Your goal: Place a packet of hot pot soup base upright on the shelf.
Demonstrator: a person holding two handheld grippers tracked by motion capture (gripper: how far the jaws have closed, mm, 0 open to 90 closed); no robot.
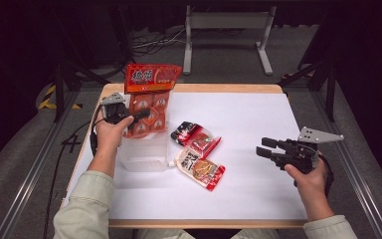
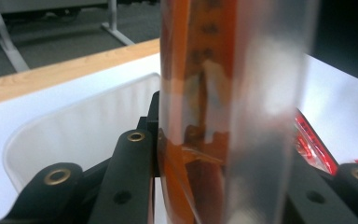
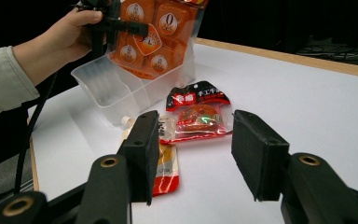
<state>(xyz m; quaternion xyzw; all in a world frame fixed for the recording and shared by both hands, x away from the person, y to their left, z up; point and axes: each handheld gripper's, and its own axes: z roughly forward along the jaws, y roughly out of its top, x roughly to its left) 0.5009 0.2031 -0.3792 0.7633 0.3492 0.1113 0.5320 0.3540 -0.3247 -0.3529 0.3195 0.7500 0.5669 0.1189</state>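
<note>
On the near right of the white table (image 1: 258, 189), the right gripper (image 1: 267, 148) hovers above the surface, and its two black jaws stand wide apart with nothing between them. The person's right hand (image 1: 306, 174) holds it from behind.

Near the middle of the table lies a flat pouch with a white spout and a red bottom edge (image 1: 200, 169). Just behind it, touching or a little over it, lies a red and black sealed packet with a clear window (image 1: 196, 136); in the right gripper view this packet (image 3: 198, 116) shows between the open jaws, farther off.

To the left of these stands a clear plastic rectangular container (image 1: 142, 152). A tall clear bag of orange cups with a red header card (image 1: 149, 99) stands upright with its lower part inside the far side of the container. The left gripper (image 1: 138, 115), held by the left hand (image 1: 110, 130), is closed on the left edge of this bag at about its middle height. In the left gripper view the bag (image 2: 214, 93) is pressed between the jaws, and the container rim (image 2: 74, 112) is seen below.
</note>
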